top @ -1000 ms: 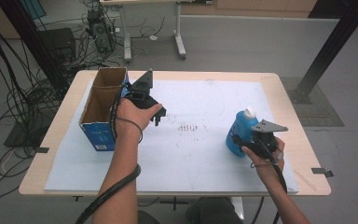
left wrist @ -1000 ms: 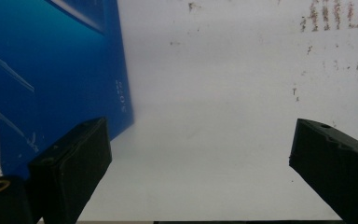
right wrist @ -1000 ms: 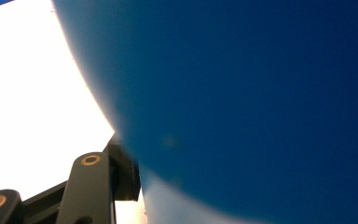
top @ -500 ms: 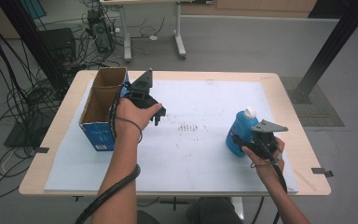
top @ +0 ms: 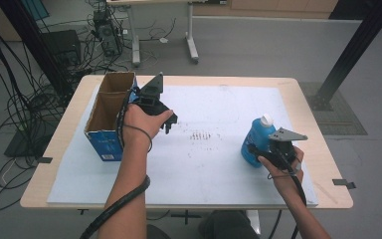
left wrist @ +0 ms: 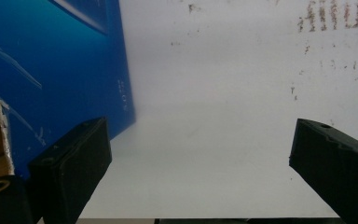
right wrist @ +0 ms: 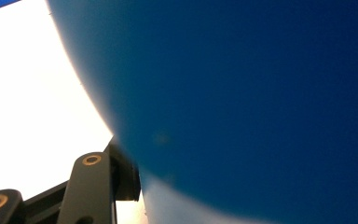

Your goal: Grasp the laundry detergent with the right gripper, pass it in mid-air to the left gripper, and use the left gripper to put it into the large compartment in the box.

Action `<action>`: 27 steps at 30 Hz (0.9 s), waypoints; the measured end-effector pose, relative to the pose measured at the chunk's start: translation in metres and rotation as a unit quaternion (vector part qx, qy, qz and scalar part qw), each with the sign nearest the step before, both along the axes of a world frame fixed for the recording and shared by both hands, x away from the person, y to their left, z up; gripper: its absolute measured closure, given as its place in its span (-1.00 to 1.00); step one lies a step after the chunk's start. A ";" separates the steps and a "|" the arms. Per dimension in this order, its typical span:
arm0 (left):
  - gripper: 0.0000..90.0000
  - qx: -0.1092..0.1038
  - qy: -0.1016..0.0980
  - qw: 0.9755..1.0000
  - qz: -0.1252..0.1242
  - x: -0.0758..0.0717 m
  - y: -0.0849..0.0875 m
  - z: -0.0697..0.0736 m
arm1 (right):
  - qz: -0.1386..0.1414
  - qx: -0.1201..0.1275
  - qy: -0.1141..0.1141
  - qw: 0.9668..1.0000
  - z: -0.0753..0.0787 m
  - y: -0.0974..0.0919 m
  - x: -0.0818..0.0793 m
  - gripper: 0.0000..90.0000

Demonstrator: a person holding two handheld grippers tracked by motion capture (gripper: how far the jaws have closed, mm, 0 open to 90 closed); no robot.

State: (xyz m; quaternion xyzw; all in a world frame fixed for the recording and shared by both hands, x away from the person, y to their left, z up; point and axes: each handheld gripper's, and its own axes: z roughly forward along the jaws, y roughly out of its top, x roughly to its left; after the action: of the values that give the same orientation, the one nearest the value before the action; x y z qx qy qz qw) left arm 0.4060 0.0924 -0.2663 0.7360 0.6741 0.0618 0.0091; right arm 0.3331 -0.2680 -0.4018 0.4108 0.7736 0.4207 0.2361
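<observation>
We see one blue bottle (top: 256, 143) with a white cap, standing upright on the white mat (top: 229, 164) toward the table's right side. The right gripper (top: 258, 152) has it by the lower body: its jaws are drawn in nearly as far as they go and pressed against the bottle. In the right gripper view the blue bottle wall (right wrist: 242, 93) sits right up against the camera, and one black jaw presses its curve at the lower left; the other jaw is hidden behind the bottle.

Across the mat, well apart from the bottle, we see the left gripper (top: 170, 123) held just beside the box. Its jaws stand wide apart with nothing between them. In the left gripper view the two black pads (left wrist: 72, 161) frame bare mat, and the left pad is close to the blue side of the box (left wrist: 51, 70); we cannot tell whether it touches.

We count one open cardboard box (top: 110, 117), blue outside and brown inside, at the mat's left edge, divided into two compartments. We count one mat, with a small patch of dark marks (top: 200, 136) between the two grippers, one wooden table (top: 323, 164) under it, and two grippers, one in each hand.
</observation>
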 end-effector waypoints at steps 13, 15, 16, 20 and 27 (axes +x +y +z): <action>-0.87 0.002 0.001 1.000 -0.001 0.000 -0.001 0.000 | 0.000 0.000 0.001 1.000 0.000 0.000 0.000 -0.05; -0.87 0.002 0.001 1.000 -0.001 0.000 -0.001 0.000 | 0.001 0.000 0.001 1.000 0.000 0.000 0.000 -0.05; -0.87 0.002 0.001 1.000 -0.002 0.000 -0.001 0.000 | 0.001 0.000 0.001 1.000 0.000 0.000 0.000 -0.05; -0.87 0.002 0.001 1.000 -0.002 0.000 -0.001 0.000 | 0.001 0.000 0.001 1.000 0.000 0.000 0.000 -0.04; -0.87 0.003 0.001 1.000 -0.001 0.000 -0.001 0.000 | 0.001 0.001 0.000 1.000 0.000 -0.001 0.000 -0.04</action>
State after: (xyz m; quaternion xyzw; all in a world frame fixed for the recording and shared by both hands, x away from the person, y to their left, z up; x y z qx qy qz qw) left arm 0.4056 0.0916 -0.2663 0.7369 0.6731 0.0627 0.0064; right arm 0.3332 -0.2686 -0.4018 0.4105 0.7737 0.4212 0.2354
